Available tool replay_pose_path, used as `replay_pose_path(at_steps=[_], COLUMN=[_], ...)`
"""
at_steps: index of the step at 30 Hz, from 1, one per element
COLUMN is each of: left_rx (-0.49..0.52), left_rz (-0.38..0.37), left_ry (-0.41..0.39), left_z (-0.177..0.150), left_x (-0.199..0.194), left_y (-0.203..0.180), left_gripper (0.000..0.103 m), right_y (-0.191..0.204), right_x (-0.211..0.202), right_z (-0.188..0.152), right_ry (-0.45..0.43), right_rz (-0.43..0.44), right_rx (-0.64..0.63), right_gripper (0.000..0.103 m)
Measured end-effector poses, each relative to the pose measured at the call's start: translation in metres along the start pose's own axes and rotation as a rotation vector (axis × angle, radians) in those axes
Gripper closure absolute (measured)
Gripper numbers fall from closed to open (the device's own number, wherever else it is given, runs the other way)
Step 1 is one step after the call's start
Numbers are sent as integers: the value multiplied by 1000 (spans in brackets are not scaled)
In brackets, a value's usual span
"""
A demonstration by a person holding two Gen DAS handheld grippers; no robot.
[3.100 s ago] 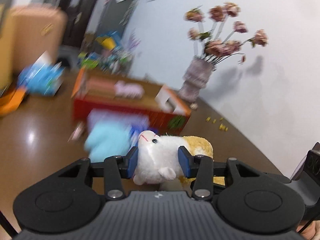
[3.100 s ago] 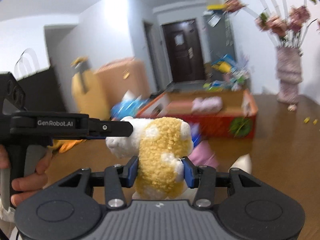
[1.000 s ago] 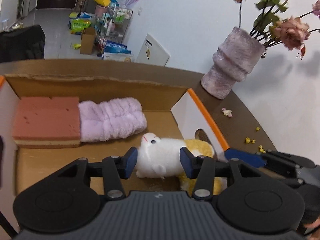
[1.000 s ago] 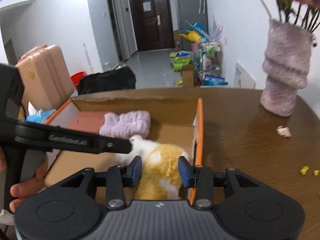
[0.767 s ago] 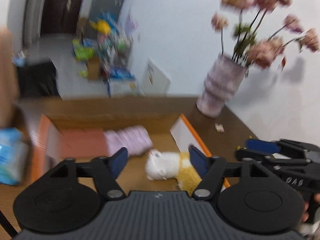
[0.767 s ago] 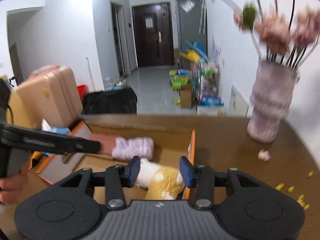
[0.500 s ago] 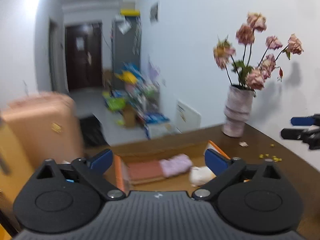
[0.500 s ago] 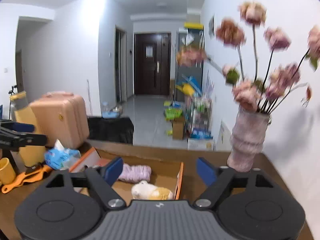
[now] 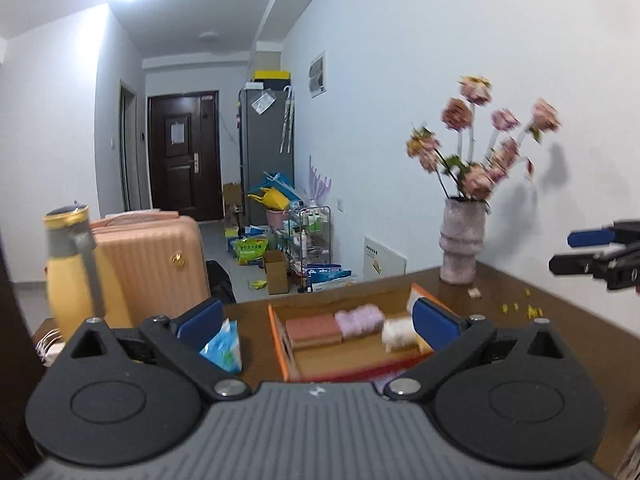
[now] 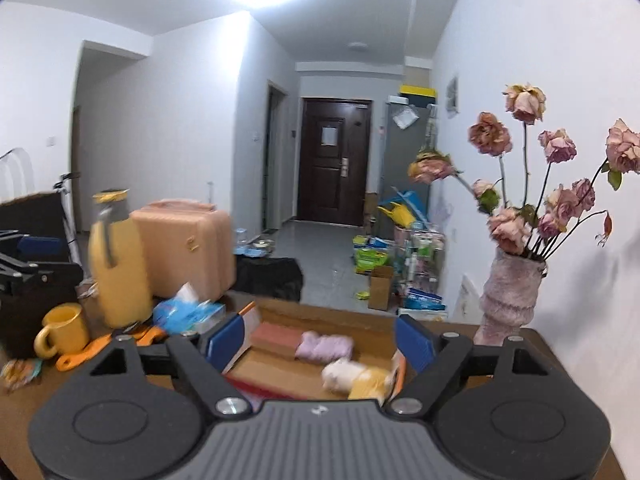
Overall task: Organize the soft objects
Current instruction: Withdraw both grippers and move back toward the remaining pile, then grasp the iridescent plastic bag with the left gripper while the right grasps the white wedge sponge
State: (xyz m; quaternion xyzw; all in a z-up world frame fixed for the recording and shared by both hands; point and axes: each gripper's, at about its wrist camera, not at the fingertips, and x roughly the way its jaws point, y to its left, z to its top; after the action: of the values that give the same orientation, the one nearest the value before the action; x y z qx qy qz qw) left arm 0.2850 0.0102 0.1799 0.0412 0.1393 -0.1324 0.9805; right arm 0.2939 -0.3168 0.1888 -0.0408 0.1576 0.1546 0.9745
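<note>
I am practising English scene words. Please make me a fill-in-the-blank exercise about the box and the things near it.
1. The plush toy lies inside the cardboard ____.
2. In the box, the purple cloth lies between the toy and the pink ____.
3. The vase beside the box holds dried ____.
4. The fingers of the right gripper stand open and hold ____.

Missing words: box; sponge; flowers; nothing
</note>
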Motion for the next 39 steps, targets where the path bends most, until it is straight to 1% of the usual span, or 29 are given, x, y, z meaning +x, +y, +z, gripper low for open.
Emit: replay_pose_path(at_steps=[2,5,7,8,10,11,13,15,18,20,23,25,27,30,32,35,36,37,38,39], left_rx=[31,12,-12,-34,-59,-64,-42,-28,-41,-36,-61,-83,-65,-6,20,18,20,27,27,20], left_rz=[-22,-44,-65,-69,-55,-42,-19,-1,-11,-37,-80,-135,-198,-228,-252,-268,-258,-247,-238,-237], left_ry=[9,4,-19,-25,-17,0,45,61,80,88,133,161,191,220,228,247,258,272,289,309], left_z=[-32,-76,-106,-120,-141,-149,-156,-157,-158,-159,-161,-160,-161,-160,-159,-159,-160,-162,-164,-167], left_x=[-24,-58,-84,-95,-107,-109,-107,-102,-95,-87,-65,-41,-14,27,51,85,94,104,112,119], left_y=[-3,-8,-11,-11,-15,-16,-19,-21,-24,-30,-41,-55,-75,-111,-133,-155,-161,-165,-167,-166], left_gripper=[0,0,0,0,0,0,0,0,0,0,0,0,0,0,0,1,4,14,33,44], right_y=[11,29,43,51,66,70,72,70,64,57,41,29,15,-9,-25,-46,-52,-56,-60,-64], right_x=[-24,-57,-70,-73,-75,-77,-81,-83,-80,-75,-65,-58,-48,-36,-30,-16,-9,-1,9,22], right_z=[-29,-75,-108,-126,-154,-166,-178,-181,-180,-182,-184,-187,-190,-193,-195,-196,-195,-194,-193,-192], right_ry=[-9,-23,-21,5,79,99,120,121,124,124,127,131,140,157,166,179,185,189,194,199], right_rz=[38,80,119,127,110,107,123,116,82,69,47,12,-34,-91,-100,-107,-106,-100,-88,-74], right_rx=[23,55,54,49,39,48,92,117,128,141,174,196,214,231,248,256,255,252,250,252], right_gripper=[20,19,13,13,14,14,14,14,14,14,14,15,15,18,20,22,24,25,25,26])
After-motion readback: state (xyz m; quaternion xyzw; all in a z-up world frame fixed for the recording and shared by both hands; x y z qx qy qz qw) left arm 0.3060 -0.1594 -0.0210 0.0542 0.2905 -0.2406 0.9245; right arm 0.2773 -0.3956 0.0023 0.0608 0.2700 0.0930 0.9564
